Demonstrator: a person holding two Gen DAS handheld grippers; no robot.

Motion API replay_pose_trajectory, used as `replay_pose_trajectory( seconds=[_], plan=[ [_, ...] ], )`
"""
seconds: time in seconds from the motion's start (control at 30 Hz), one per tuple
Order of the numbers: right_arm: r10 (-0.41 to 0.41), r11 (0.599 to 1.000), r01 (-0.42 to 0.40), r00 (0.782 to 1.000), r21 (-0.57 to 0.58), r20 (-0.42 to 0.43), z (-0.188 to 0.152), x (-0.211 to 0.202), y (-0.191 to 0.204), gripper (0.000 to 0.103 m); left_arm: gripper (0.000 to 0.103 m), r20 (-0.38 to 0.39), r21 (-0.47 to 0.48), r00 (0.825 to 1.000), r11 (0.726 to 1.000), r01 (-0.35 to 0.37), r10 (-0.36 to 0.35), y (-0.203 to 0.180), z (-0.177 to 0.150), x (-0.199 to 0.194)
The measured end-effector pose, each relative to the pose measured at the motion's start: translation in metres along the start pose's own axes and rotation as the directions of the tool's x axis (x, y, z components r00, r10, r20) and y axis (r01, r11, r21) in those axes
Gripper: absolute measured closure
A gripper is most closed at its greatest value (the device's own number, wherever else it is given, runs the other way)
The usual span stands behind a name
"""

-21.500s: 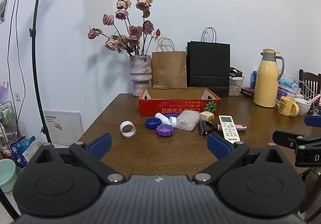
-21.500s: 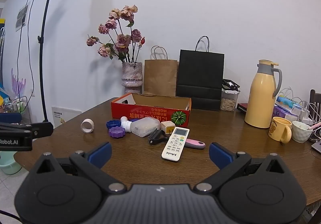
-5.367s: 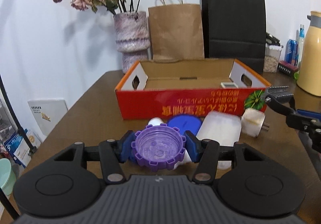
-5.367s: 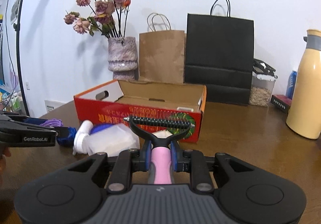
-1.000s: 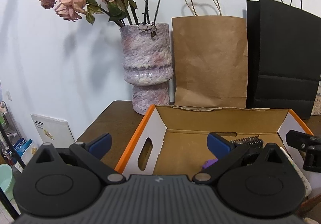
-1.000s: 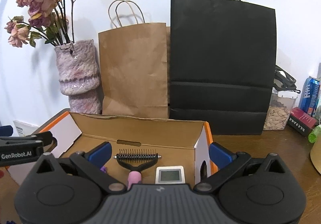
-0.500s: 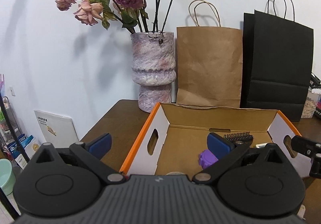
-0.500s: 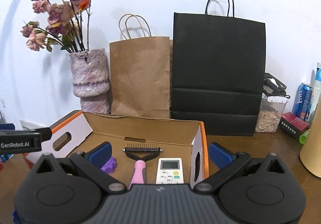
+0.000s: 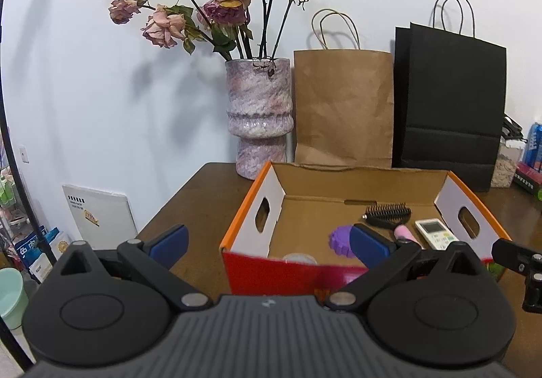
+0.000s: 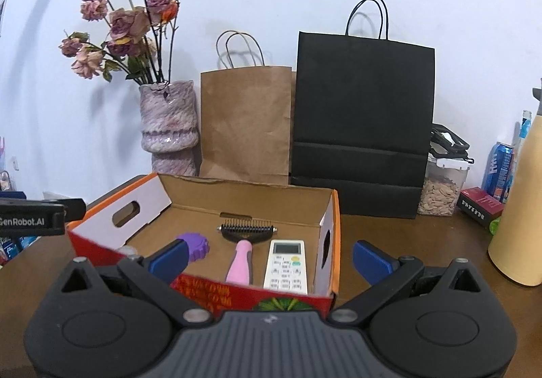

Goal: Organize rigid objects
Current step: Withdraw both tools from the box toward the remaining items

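Counting three items in the red-and-orange cardboard box [image 10: 333,242]: purple ridged plastic cap [image 10: 194,245] left, pink-handled black comb [image 10: 244,244] middle, white remote control [image 10: 286,264] right. Your left gripper [image 9: 269,239] and right gripper [image 10: 271,257] gape wide, empty. Anything left outside is hidden.

Both wrist views near, facing wallward — shared: cardboard box [image 9: 359,205] [image 10: 244,205].

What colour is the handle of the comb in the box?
Pink, on the comb lying in the box; clearest in the right wrist view.
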State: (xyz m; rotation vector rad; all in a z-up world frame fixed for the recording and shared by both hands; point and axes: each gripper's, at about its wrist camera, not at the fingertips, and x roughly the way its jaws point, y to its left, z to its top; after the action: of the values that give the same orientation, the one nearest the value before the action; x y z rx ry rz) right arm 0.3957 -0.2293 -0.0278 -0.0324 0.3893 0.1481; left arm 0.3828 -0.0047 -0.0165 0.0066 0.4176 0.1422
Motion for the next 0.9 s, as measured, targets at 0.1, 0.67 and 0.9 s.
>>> replay_pose_trajectory(
  seconds=[0.1,0.67,0.9],
  plan=[
    [0.006,1.0,-0.006,1.0,-0.004,-0.004,-0.011,-0.012,0.002,0.0,0.0,-0.004,0.002,1.0,1.0,0.007,-0.007,0.002,-0.006,-0.009],
    [0.027,0.999,-0.029,0.997,-0.03,-0.069,-0.062,-0.045,0.032,0.0,0.0,-0.033,0.046,0.998,0.998,0.046,-0.045,0.027,-0.051,-0.046],
    [0.081,0.993,-0.086,0.994,-0.077,-0.07,-0.071,-0.047,0.055,0.0,0.0,-0.046,0.039,0.998,0.998,0.048,-0.046,0.04,-0.063,-0.047]
  ],
)
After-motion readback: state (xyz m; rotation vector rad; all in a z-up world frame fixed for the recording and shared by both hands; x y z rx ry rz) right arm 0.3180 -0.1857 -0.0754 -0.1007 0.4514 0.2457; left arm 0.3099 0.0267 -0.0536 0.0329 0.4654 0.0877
